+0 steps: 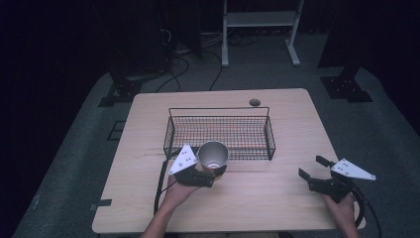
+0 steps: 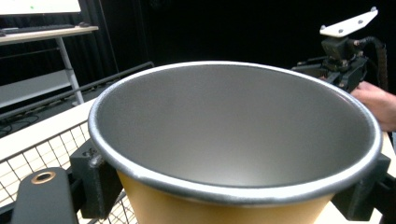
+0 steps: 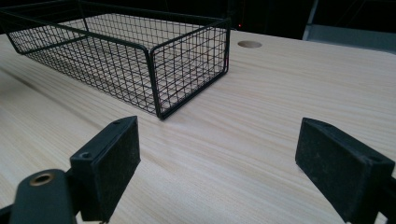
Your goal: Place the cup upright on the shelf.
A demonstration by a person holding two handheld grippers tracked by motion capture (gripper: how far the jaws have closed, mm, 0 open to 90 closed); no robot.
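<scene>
Light wood surface (image 1: 277, 198), w/ a round hole (image 1: 254, 102) near its far edge. Black wire basket (image 1: 220, 130) sits on the far-centre part, long side across; nothing visible in it.

Cup (image 1: 213, 155): metal-lined inside, tan outside, upright, at the basket's near-left rim, over its front wall as far as the high view tells; can't tell if it touches the wire. In the left gripper view the cup (image 2: 233, 140) is close up, w/ basket mesh low at left.

Left gripper (image 1: 200, 174): on the near side of the cup, held by the left hand (image 1: 178, 191); its jaws are clenched on the cup's sides, one black pad each side of the wall below the rim.

Right gripper (image 1: 313, 168): at the surface's right-near area, well apart from the basket, held by the right hand (image 1: 341, 206). Jaws released, spread wide, nothing between them but bare wood. Right gripper view looks toward the basket's (image 3: 140, 56) corner.
</scene>
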